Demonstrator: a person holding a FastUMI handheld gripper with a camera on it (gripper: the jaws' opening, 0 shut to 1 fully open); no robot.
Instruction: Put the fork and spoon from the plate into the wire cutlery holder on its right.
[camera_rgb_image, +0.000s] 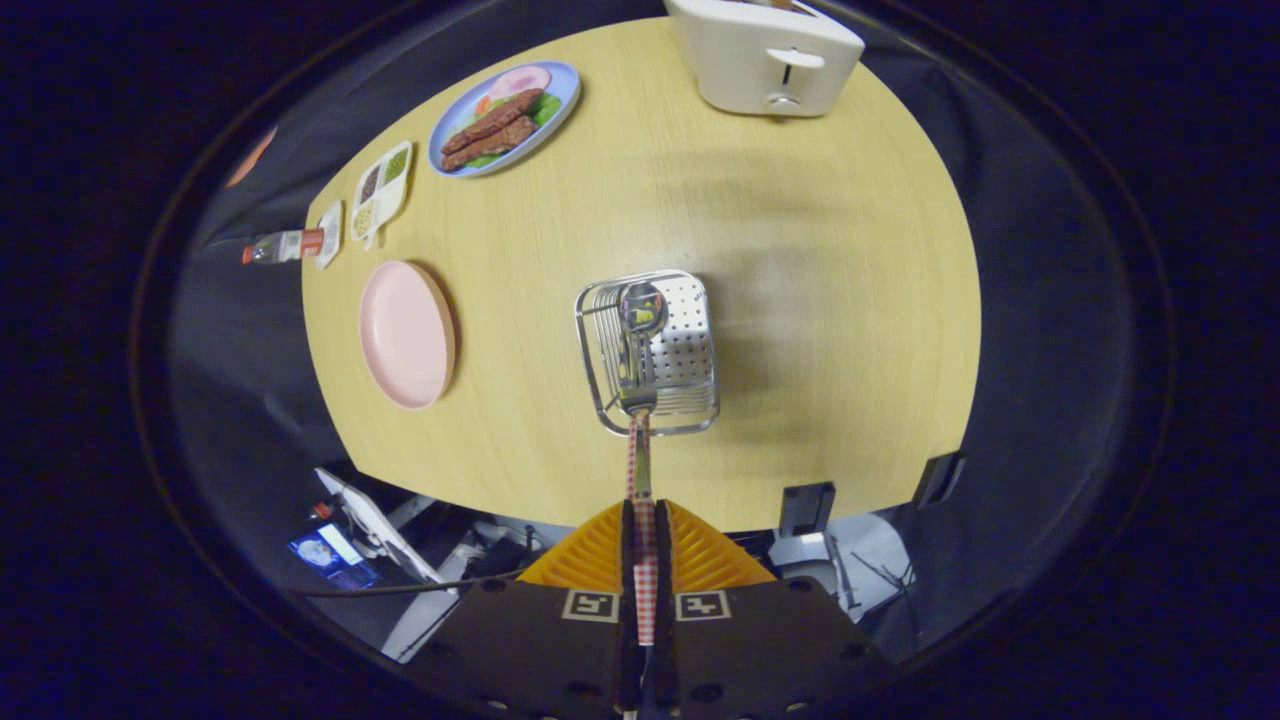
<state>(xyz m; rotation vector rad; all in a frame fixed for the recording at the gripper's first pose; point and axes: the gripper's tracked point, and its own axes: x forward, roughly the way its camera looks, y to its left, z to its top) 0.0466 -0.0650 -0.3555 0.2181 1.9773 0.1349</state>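
Gripper view, left to right over the table (800, 300): a bottle (285, 246) lies at the table's edge; beside it a small tray (381, 190) of divided compartments, and beyond that a blue plate (503, 117) of food; nearer sits the pink plate (405, 333), bare, with no cutlery on it; to its right stands the wire holder (650, 352); farther off, a toaster (765, 52); the gripper (641, 535) hangs above the holder with its jaws pressed together on a checked handle, pinching the spoon (640, 340), whose bowl points down into the left part of the basket; a second piece of cutlery seems to stand in there already, likely the fork, though the glare on the metal makes it hard to tell; by my reading this is the last step, lowering and letting go; to do it well, keep the handle near upright and centred over the compartment, lower until the bowl is well below the rim, clear of the wires, then spread the jaws only a little so the handle leans against the rim instead of tipping out; lift straight up afterwards so nothing snags the handle
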